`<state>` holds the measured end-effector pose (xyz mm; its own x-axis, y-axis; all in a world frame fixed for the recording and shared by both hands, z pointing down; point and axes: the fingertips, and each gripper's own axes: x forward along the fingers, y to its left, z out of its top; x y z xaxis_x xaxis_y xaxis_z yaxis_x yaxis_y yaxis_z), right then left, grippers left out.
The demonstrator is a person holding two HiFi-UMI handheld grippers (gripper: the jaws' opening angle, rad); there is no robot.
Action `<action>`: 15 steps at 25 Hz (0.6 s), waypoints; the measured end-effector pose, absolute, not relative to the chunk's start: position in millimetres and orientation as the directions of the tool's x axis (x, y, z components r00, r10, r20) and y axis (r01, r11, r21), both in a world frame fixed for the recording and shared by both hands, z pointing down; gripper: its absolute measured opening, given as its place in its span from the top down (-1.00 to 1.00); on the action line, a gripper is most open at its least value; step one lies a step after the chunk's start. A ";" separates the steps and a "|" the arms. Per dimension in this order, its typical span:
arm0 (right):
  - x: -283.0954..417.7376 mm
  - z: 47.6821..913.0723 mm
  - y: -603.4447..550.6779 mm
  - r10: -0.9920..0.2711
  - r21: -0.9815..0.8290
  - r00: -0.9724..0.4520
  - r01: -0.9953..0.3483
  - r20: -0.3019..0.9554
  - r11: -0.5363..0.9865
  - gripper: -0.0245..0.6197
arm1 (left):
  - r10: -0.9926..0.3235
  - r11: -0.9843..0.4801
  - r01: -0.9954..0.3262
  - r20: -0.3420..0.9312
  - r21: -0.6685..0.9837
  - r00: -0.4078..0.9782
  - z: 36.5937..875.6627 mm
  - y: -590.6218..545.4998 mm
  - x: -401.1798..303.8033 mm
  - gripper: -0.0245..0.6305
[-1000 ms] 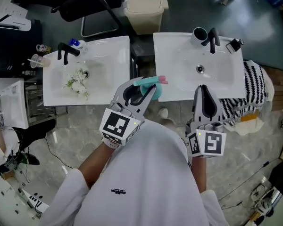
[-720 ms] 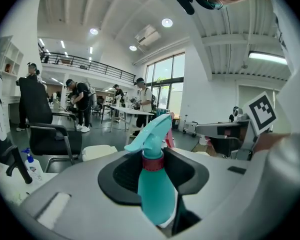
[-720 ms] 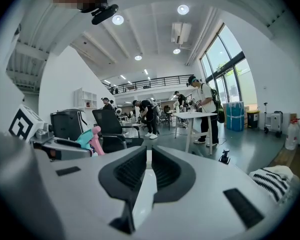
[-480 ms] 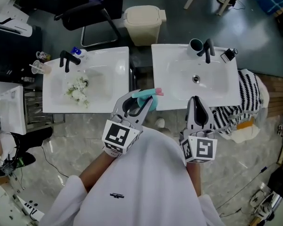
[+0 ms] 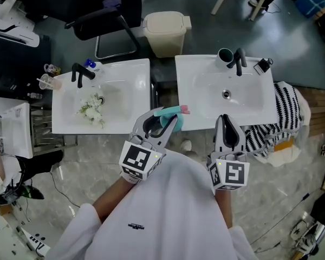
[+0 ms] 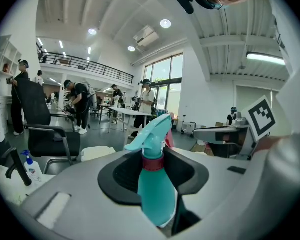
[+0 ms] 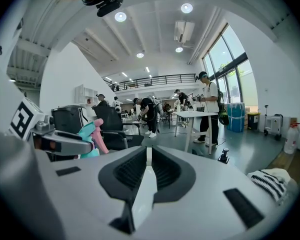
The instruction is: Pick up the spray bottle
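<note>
A teal spray bottle (image 6: 154,184) with a pink trigger stands upright between the jaws of my left gripper (image 6: 155,171), which is shut on its body just below the red collar. In the head view the spray bottle (image 5: 168,117) is held in the air in front of the gap between two white sinks, clamped in my left gripper (image 5: 163,118). To its right, my right gripper (image 5: 229,128) is shut with nothing between its jaws. From the right gripper view, that gripper (image 7: 148,164) has its pads pressed together, and the spray bottle (image 7: 91,139) shows at the left.
Below me are a left sink (image 5: 135,85) with white flowers (image 5: 91,107) in its basin and a black tap, and a right sink (image 5: 200,85) with a dark cup (image 5: 225,54). A beige bin (image 5: 165,30) and black chair stand behind. A striped cloth (image 5: 281,118) hangs at right.
The head view has shifted slightly, so the sinks sit a bit lower in the picture. Both grippers keep their places, and the bottle stays clamped in the left one.
</note>
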<state>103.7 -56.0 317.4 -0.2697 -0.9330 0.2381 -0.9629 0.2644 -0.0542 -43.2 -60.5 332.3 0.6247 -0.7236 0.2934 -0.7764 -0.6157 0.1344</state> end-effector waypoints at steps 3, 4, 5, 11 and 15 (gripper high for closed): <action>106.7 316.4 -56.1 -0.937 -0.055 -0.260 -0.966 0.236 0.254 0.90 | -0.721 -0.620 -0.773 0.291 0.132 0.628 330.7 -62.4 -42.1 0.51; 108.3 316.5 -56.0 -0.938 -0.054 -0.256 -0.967 0.236 0.250 0.90 | -0.720 -0.622 -0.772 0.291 0.131 0.630 330.5 -62.7 -41.3 0.51; 109.9 316.7 -55.5 -0.938 -0.053 -0.252 -0.968 0.237 0.246 0.90 | -0.720 -0.623 -0.771 0.290 0.130 0.631 330.6 -62.7 -40.6 0.52; 118.6 318.2 -54.2 -0.943 -0.053 -0.232 -0.973 0.240 0.226 0.90 | -0.719 -0.626 -0.769 0.290 0.126 0.632 329.7 -63.5 -38.4 0.52; 118.6 320.1 -55.0 -0.943 -0.054 -0.227 -0.974 0.245 0.220 0.90 | -0.713 -0.632 -0.766 0.298 0.121 0.635 332.7 -65.0 -38.0 0.52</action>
<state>118.6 -55.0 320.1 -0.2266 -0.9428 0.2445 -0.9740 0.2201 -0.0540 -38.0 -65.0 332.7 0.6350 -0.7128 0.2977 -0.7657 -0.6318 0.1205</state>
